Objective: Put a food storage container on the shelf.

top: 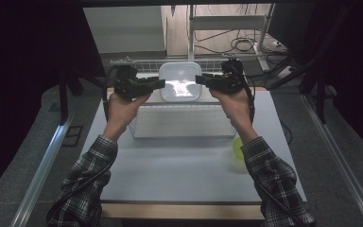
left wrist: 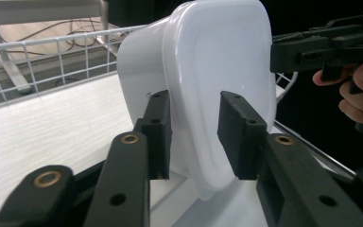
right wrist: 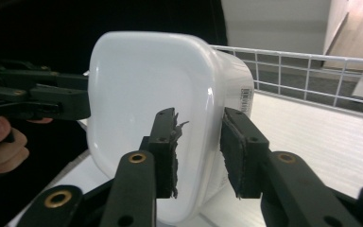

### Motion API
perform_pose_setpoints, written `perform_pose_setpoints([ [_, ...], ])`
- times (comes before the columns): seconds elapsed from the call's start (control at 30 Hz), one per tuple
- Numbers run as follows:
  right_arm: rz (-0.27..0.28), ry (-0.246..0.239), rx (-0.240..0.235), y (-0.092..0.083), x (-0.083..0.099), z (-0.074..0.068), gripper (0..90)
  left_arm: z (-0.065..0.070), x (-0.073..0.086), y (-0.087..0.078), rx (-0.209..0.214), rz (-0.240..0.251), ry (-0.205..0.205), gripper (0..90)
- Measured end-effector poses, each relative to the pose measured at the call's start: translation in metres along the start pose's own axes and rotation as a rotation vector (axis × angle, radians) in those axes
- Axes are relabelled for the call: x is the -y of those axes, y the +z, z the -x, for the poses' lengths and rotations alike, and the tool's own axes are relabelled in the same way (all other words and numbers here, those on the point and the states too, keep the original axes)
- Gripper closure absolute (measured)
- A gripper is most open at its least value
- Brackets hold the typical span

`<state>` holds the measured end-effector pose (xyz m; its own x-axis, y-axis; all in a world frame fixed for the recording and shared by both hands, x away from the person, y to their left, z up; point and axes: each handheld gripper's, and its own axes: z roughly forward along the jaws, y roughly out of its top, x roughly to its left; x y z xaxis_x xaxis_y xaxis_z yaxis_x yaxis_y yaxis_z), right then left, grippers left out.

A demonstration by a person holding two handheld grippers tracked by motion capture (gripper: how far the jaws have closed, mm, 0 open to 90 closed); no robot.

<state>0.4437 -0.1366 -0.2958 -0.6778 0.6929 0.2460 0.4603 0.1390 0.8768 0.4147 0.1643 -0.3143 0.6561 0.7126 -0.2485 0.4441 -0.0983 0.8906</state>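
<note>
here, a white plastic container (top: pixel 180 81) at the far middle of the white tabletop (top: pixel 179 175), inside a white wire basket (top: pixel 151 65), just beyond a clear plastic bin (top: pixel 182 123). flanked by both claws: left claw (top: pixel 159 83) at its left edge, right claw (top: pixel 199 79) at its right edge, each pointing inward toward the other. seen through the left gripper view, the container (left wrist: pixel 217 61) tipped so its broad flat face turns toward the camera, its rim running between the two black pads (left wrist: pixel 238 135) of the left claw (left wrist: pixel 194 135), with clear gaps on both sides of the rim; released, not pressing. likewise in the right gripper view: the container (right wrist: pixel 142 85) between the pads (right wrist: pixel 234 151) of the right claw (right wrist: pixel 198 151), one pad's rubber torn and ragged, a gap showing on the side of the other pad; loosened too, not clamped. barcode label (right wrist: pixel 246 100) on the container's side wall. opposite claw and fingers holding it visible at the edge of each gripper view. plaid sleeves (top: pixel 92 165) in from the bottom of the high view. yellow-green object (top: pixel 237 148) on the tabletop beside the right forearm, partly hidden.
</note>
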Motion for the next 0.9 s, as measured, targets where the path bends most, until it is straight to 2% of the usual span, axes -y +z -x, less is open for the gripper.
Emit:
perform_pose_setpoints([
  [0.07,-0.007,-0.007,0.014,0.004,-0.001,0.001,64.5,-0.001,0.0,0.003,-0.012,-0.003,0.0,62.1],
  [0.1,-0.015,-0.005,0.021,0.008,-0.001,0.002,64.0,-0.001,0.0,0.006,-0.034,-0.008,0.007,60.5],
  [0.2,-0.02,0.002,0.023,0.012,0.0,0.004,61.9,-0.003,0.0,0.009,-0.042,-0.015,0.009,60.3],
  [0.23,-0.016,0.018,0.016,0.013,0.0,0.006,61.4,-0.004,0.0,0.01,-0.04,-0.012,0.001,59.9],
  [0.3,-0.016,0.022,0.015,0.014,-0.001,0.007,61.2,-0.007,0.0,0.011,-0.027,-0.011,-0.014,59.9],
  [0.47,-0.025,0.008,0.026,0.017,-0.002,0.006,58.2,-0.01,-0.002,0.013,-0.024,-0.026,-0.026,58.7],
  [0.6,-0.025,-0.006,0.039,0.021,-0.003,0.005,55.4,-0.011,-0.004,0.016,-0.046,-0.037,-0.005,52.7],
  [0.73,-0.026,0.009,0.035,0.023,-0.004,0.007,53.9,-0.013,-0.007,0.018,-0.063,-0.04,0.001,50.5],
  [0.77,-0.024,0.018,0.039,0.023,-0.004,0.008,52.5,-0.014,-0.007,0.019,-0.065,-0.041,-0.001,49.8],
  [0.9,-0.012,-0.016,0.087,0.027,-0.004,0.007,52.7,-0.017,-0.01,0.023,-0.076,-0.042,-0.014,48.8],
])
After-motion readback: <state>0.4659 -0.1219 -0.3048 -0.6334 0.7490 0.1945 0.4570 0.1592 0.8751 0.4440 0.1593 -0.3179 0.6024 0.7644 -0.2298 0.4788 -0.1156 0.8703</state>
